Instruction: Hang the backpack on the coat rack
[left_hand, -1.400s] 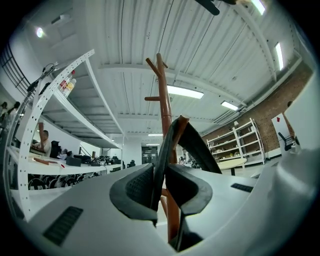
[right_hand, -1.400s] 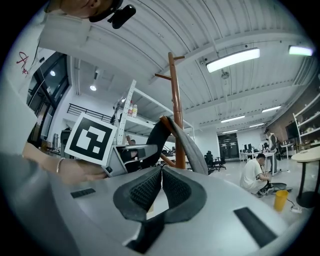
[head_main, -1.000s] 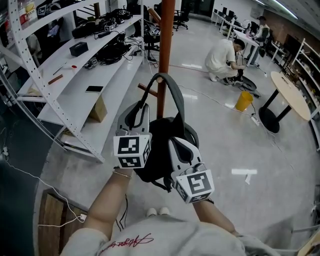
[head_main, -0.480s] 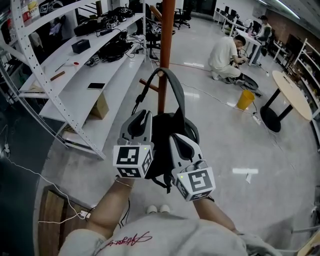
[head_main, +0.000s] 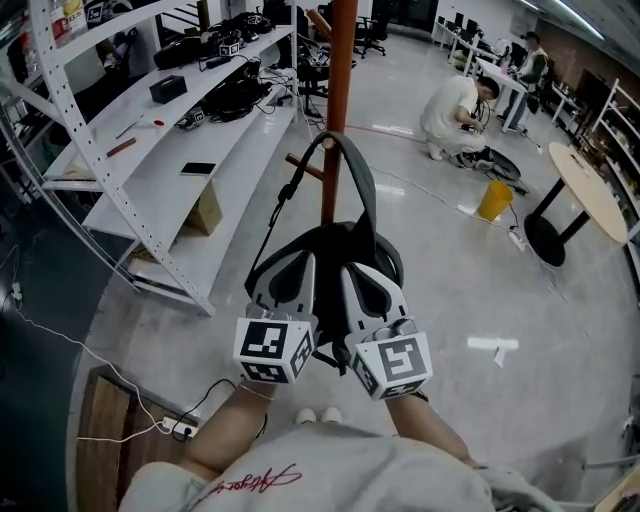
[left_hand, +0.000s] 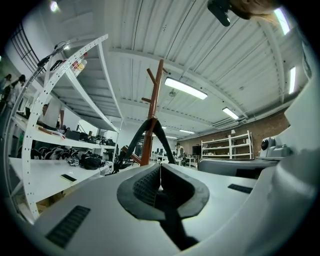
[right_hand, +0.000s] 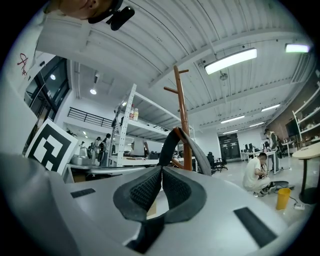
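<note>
The brown coat rack (head_main: 336, 100) rises straight ahead of both tools, just past their tips. The black backpack (head_main: 330, 245) hangs on it by its grey strap (head_main: 360, 175), which loops over the rack above the tools. The bag's body sits between and just beyond them. The left tool (head_main: 303, 262) is clenched with nothing between its pads. The right tool (head_main: 352, 272), close beside it, is the same.
</note>
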